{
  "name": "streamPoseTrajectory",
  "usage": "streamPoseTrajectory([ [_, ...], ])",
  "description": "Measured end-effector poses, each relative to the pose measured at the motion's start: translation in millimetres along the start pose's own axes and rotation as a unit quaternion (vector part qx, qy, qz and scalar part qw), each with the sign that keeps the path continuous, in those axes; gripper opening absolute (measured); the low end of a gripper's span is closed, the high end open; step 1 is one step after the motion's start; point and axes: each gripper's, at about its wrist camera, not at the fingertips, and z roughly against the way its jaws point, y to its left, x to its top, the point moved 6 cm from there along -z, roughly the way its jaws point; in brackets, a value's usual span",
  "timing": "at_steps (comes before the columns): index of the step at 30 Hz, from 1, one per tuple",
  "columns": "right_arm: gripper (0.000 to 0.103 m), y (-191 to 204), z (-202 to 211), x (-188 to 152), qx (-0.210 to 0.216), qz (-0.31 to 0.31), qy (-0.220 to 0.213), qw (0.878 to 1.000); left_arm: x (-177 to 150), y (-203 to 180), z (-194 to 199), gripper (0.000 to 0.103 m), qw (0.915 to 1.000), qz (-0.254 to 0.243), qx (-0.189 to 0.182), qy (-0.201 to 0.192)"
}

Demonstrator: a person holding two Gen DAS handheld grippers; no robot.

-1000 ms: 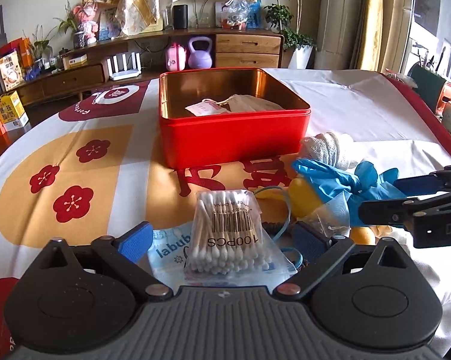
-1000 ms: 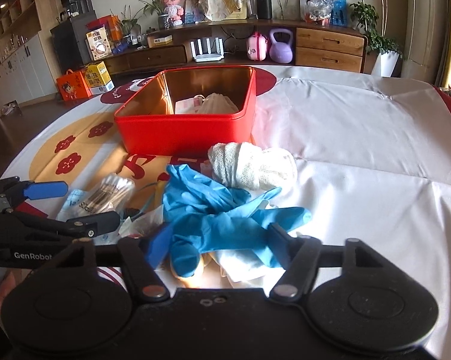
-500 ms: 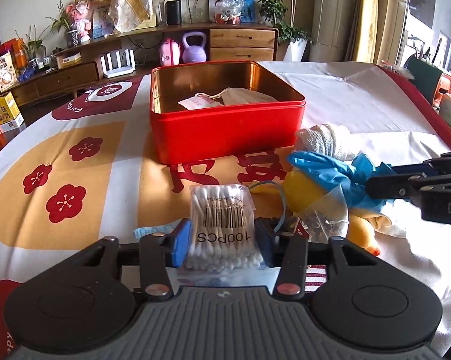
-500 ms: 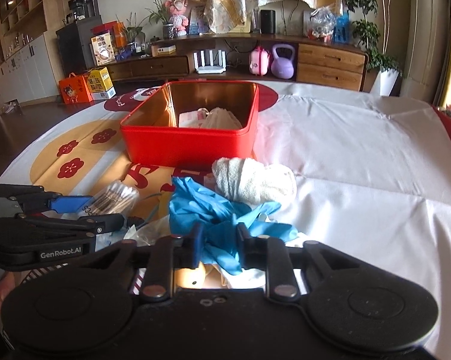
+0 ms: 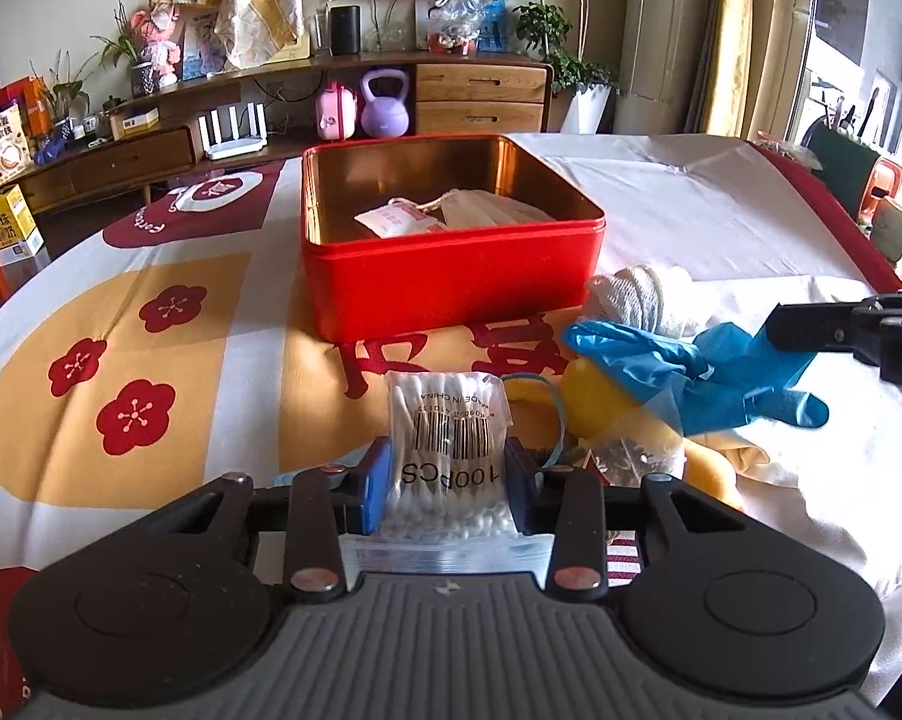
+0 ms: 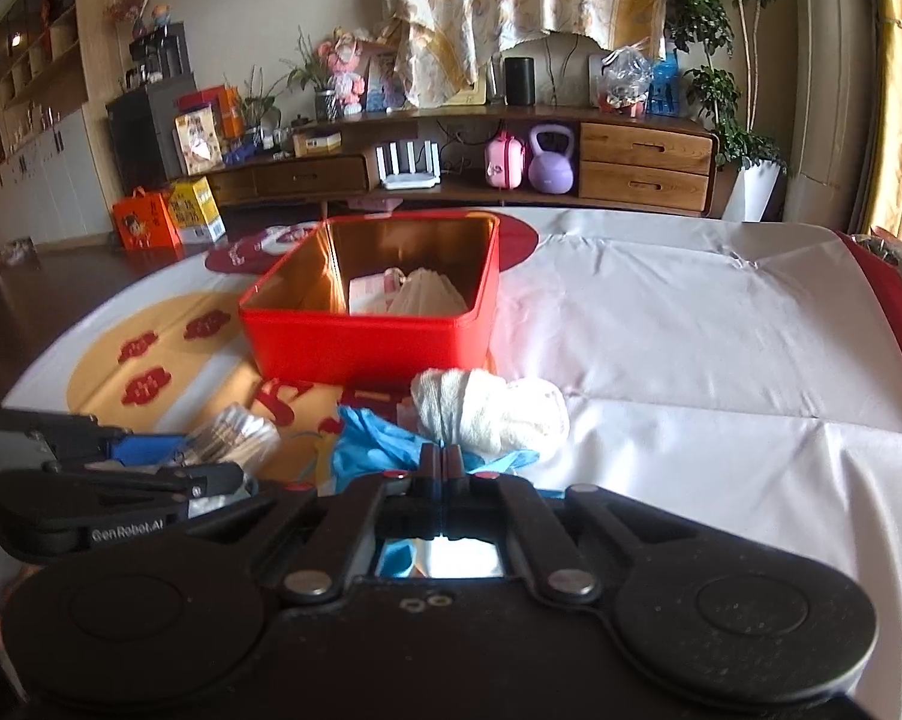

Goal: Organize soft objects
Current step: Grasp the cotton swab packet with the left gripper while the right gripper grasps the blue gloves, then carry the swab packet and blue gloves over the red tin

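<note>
The cloth-covered surface (image 5: 721,222), white with gold and dark red flower print, spreads out ahead of both my sets of fingers. Straight beyond my left fingers stands the open rectangular red metal tin (image 5: 451,288) with a gold inside; it holds a pale folded cloth pouch (image 5: 487,210) and a pink-labelled packet (image 5: 391,219). Nothing lies between those fingers and the tin's near wall except bare printed cloth. Off to the right of my left fingers, just short of the tin's corner, sits the white rolled gauze bundle (image 6: 493,411), touching the crumpled blue rubber glove (image 5: 691,372) that drapes over a yellow soft toy (image 5: 601,402). My right gripper (image 6: 443,462) has its fingers pressed together on a fold of that glove, with the gauze directly in front of their tips. My left gripper (image 5: 448,474) has its blue-padded fingers clamped on either side of the clear plastic bag of cotton swabs (image 5: 448,438), marked 100PCS. A crinkled clear wrapper (image 5: 631,450) lies just right of the left fingers.
</note>
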Motion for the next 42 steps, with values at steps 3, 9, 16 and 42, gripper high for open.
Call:
streamPoseTrajectory([
  [3, 0.0, -2, 9, 10, 0.011, -0.011, -0.011, 1.0, 4, 2, 6, 0.038, 1.0, 0.003, -0.002, -0.003],
  [9, 0.0, -1, 26, 33, 0.023, -0.012, -0.032, 0.999, 17, 4, 21, 0.038, 0.9999, 0.004, -0.001, -0.011],
  [16, 0.0, 0, 38, 59, 0.031, -0.009, -0.052, 0.998, 37, 7, 37, 0.038, 0.9998, 0.009, -0.007, -0.018],
  [42, 0.0, 18, 16, 158, 0.046, 0.037, -0.086, 0.995, 135, 10, 41, 0.038, 0.9989, -0.007, -0.012, -0.045],
])
